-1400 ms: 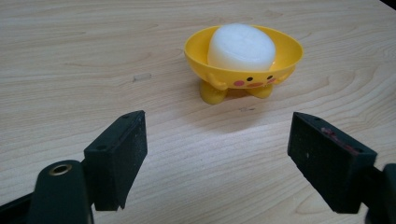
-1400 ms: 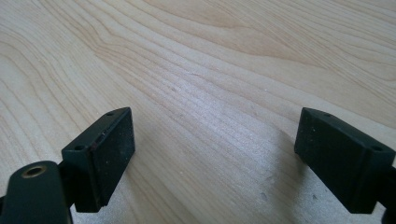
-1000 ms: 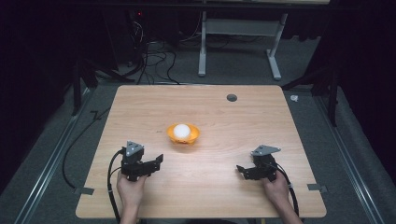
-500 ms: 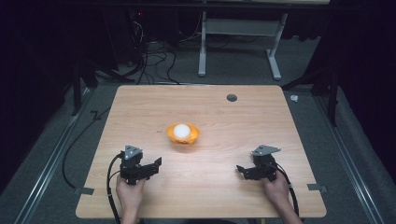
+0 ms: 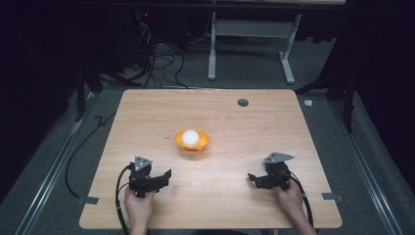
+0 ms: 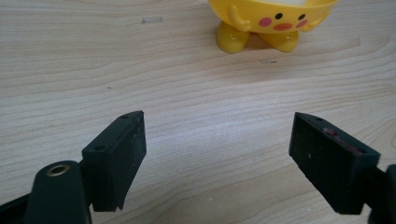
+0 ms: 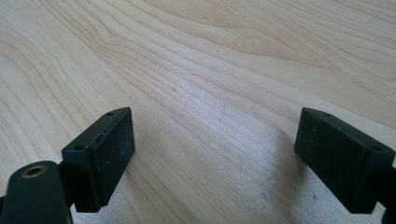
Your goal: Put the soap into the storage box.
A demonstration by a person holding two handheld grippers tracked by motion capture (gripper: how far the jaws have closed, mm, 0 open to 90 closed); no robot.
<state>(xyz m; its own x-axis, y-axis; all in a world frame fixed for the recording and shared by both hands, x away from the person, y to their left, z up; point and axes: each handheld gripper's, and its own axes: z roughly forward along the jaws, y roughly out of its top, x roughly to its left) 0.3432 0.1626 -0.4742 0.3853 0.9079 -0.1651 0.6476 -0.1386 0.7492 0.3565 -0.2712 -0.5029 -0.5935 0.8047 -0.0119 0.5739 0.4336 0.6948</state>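
Both tongs rest spread and empty on the light wooden worktop (image 5: 147, 117). The yellow duck-shaped plastic bowl (image 5: 192, 141) holding 1 white ball (image 5: 190, 137) stands ahead of the left tongs (image 5: 165, 175), probably their target; the right tongs (image 5: 252, 178) are well apart.

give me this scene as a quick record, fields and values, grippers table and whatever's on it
surface: wooden table, round hole near its far edge
object: yellow chick-faced bowl on little feet, mid-table, a white ball inside
left gripper: open, holding nothing, low over the near left of the table, pointed toward the bowl
right gripper: open, holding nothing, low over the near right
contact: neither gripper touches the bowl
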